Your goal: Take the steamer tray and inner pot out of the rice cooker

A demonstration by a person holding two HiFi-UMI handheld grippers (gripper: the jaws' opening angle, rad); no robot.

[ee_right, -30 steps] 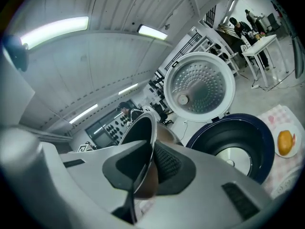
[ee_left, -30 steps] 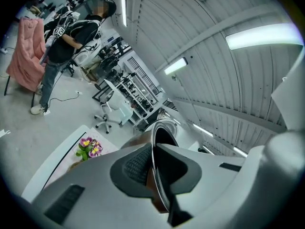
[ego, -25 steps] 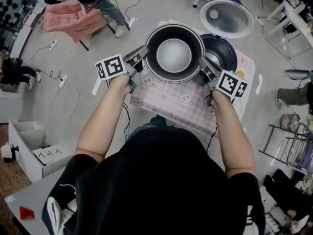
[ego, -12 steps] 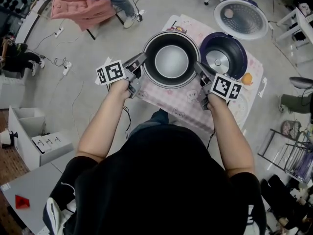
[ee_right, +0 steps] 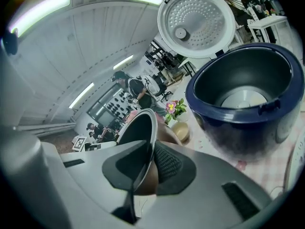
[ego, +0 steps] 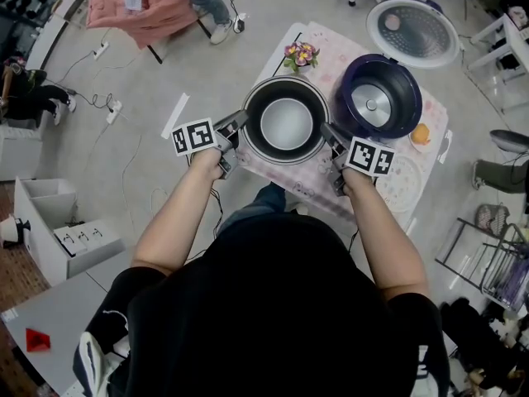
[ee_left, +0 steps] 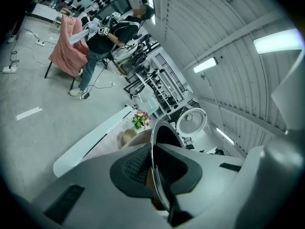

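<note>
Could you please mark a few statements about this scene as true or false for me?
1. The left gripper and right gripper are both shut on the rim of the dark round metal inner pot. True.
2. The inner pot sits inside the dark blue rice cooker. False: it is held outside, beside the empty cooker.
3. The cooker's white round lid is closed. False: it stands open.
4. A small pot of flowers stands on the pink checked tablecloth. True.

Black short-sleeve tee (ego: 273, 304); 2 grey hand-held grippers (ego: 237, 124) (ego: 327, 131) w/ b&w marker cubes (ego: 193, 136) (ego: 369, 156).
</note>
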